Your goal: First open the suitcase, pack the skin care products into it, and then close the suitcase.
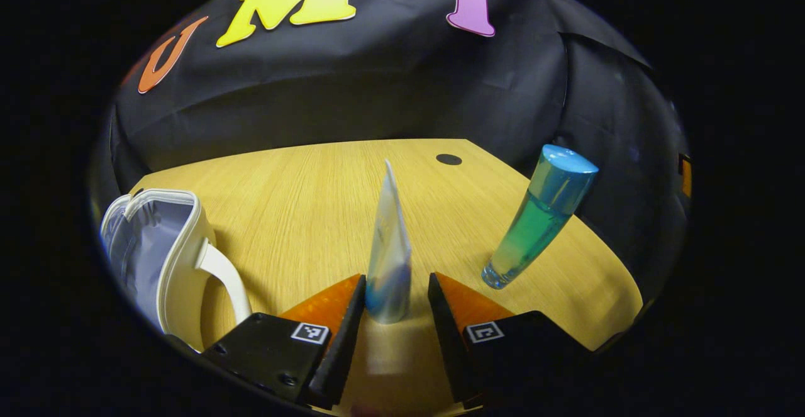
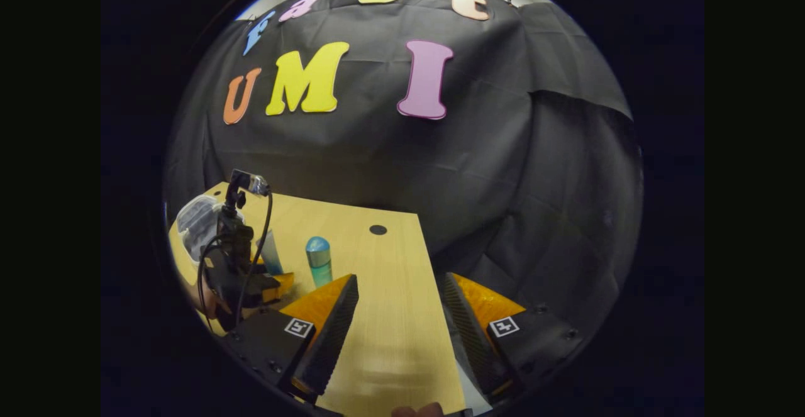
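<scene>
A small white suitcase (image 1: 165,255) stands open at the left edge of a wooden table (image 1: 302,203), its pale lined inside facing out and its handle toward the centre; what lies inside cannot be made out, and its lower part is cut off at the edge of the left gripper view. At the table's middle a slim tube (image 1: 388,260) stands upright between the spread fingers of the left gripper (image 1: 396,294), which do not touch it. To the right, well apart, stands a blue-capped green bottle (image 1: 538,216). The right gripper (image 2: 399,316) hangs open over the table's near right edge, holding nothing.
</scene>
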### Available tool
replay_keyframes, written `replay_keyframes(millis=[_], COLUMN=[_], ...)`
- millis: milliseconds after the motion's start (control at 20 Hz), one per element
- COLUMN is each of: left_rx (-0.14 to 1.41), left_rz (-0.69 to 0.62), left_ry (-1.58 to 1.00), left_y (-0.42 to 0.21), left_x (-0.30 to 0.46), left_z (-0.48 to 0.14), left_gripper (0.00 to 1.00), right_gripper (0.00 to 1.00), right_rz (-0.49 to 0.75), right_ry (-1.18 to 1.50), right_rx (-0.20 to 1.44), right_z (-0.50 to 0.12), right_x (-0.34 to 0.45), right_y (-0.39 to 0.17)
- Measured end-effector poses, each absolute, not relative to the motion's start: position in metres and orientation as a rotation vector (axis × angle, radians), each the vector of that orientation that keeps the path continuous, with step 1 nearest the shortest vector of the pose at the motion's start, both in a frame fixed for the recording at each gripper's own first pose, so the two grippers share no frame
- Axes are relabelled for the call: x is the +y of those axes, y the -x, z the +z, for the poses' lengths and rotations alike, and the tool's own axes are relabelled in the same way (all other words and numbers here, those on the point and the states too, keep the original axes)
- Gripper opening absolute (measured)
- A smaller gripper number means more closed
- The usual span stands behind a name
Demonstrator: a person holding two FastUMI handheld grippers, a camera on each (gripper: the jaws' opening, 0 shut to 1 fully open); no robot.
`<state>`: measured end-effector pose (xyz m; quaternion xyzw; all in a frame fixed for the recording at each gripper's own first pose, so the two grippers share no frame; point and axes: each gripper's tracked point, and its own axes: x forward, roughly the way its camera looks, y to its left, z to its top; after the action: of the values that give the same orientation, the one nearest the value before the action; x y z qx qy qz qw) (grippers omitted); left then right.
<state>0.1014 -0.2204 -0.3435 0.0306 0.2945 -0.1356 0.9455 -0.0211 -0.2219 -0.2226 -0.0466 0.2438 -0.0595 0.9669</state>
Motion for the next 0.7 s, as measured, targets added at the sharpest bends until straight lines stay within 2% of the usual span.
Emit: replay_keyframes(millis=[50,100,250,300,700], left_rx=[0.598,0.602,0.607,0.605,0.560], left_rz=[-0.274,-0.279,-0.292,-0.295,-0.234], left_ry=[-0.054,-0.048,-0.052,-0.046,0.042], left_y=[-0.102,-0.103,-0.099,-0.098,-0.071], left_x=[-0.219,-0.219,-0.213,-0.211,-0.185], left_z=[-0.343,-0.345,-0.339,-0.333,-0.260], left_gripper=[0.60,0.50,0.48,0.39,0.37], right_gripper=[0.82,0.83,0.82,0.83,0.83], right_rz=[-0.100,-0.071,0.045,0.078,0.200], right_ry=[0.089,0.082,0.057,0.054,-0.021], right_rx=[0.501,0.507,0.554,0.578,0.659], right_z=[-0.230,-0.238,-0.267,-0.278,-0.333], right_x=[-0.216,-0.209,-0.181,-0.174,-0.122], right_y=[0.017,0.012,0.000,-0.002,-0.040])
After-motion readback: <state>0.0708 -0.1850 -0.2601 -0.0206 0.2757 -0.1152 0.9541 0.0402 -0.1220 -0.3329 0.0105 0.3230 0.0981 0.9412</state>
